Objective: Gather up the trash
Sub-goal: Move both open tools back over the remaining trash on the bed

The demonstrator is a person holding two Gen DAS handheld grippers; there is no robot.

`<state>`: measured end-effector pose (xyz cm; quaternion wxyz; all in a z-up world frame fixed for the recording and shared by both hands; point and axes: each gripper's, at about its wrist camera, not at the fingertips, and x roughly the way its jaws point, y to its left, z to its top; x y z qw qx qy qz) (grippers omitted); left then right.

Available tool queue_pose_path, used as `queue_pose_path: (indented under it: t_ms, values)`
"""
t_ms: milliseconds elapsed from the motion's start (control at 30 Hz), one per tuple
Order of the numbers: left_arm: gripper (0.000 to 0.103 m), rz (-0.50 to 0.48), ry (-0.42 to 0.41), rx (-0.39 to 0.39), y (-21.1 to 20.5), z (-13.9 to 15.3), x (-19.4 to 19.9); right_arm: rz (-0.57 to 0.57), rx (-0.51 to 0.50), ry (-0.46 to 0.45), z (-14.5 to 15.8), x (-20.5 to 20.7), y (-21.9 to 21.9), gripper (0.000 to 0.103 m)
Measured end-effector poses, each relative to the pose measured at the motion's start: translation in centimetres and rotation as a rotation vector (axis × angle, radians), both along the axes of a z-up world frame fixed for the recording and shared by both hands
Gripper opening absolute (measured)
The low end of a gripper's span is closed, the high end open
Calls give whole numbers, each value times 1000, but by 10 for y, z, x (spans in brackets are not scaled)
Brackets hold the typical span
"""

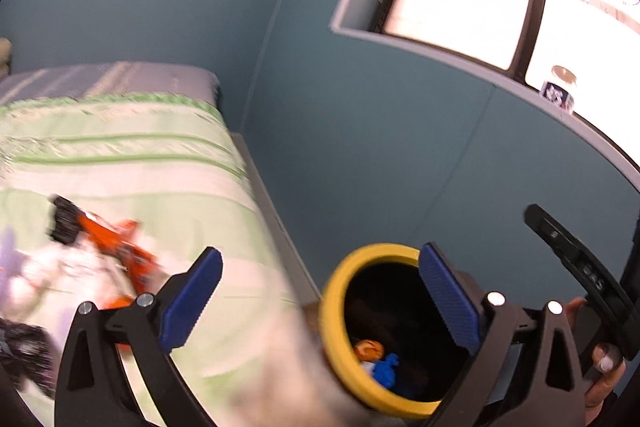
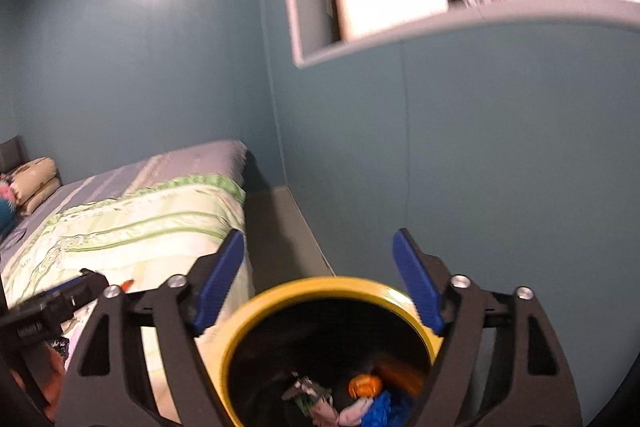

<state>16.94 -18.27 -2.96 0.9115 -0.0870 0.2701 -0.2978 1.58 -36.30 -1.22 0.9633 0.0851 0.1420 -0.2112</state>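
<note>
I am holding both the left gripper and right gripper spread and empty over the yellow-rimmed bin at lower centre, clearing its rim before reaching for bed litter.

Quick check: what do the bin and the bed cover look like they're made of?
Bin: probably hard plastic; smooth yellow rim with a slight sheen, dark inside, though the shot is blurred. Bed cover: soft fabric, likely a quilted or satin-like bedspread; pale green stripes, faint shine, soft folds at the edge.
</note>
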Motion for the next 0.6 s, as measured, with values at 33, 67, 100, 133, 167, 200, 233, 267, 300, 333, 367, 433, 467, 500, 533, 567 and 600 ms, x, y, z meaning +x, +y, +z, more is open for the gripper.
queue_pose_path:
  t_ms: [33,67,100,133,167,200,233,267,300,333,367,433,467,500,533,567,600]
  values:
    - [95,19,-13,3,12,5,-2,27,-14,-9,2,0,8,77]
    - [95,34,-22,4,21,10,-2,49,-22,-15,4,1,14,77]
    - [95,48,-28,6,30,14,-3,62,-27,-19,5,1,18,78]
    - [95,63,-37,7,39,18,-4,79,-33,-19,6,2,23,78]
    - [95,83,-47,8,50,22,-6,98,-33,-16,7,2,27,78]
    - [95,102,-55,9,60,27,-10,117,-32,-11,8,5,32,78]
    - [95,116,-62,10,66,30,-12,128,-31,-8,8,5,35,78]
    - [95,132,-71,13,76,33,-13,149,-32,-2,8,5,40,78]
    - [95,149,-82,20,84,34,-16,166,-37,2,9,6,45,78]
    - [95,165,-89,28,92,36,-17,182,-47,5,9,8,52,78]
    - [95,181,-96,35,101,37,-17,202,-56,11,9,9,60,78]
    - [95,207,-104,51,117,39,-17,242,-60,24,10,11,74,78]
    - [95,227,-107,63,125,39,-16,264,-62,34,9,15,84,78]
    - [95,242,-107,72,134,39,-15,283,-63,44,8,17,90,78]
    - [95,256,-105,77,141,38,-13,307,-66,56,7,21,98,79]
    - [95,274,-100,82,149,36,-11,327,-67,67,5,25,106,79]
    - [95,289,-95,87,158,35,-8,344,-69,77,3,24,114,79]
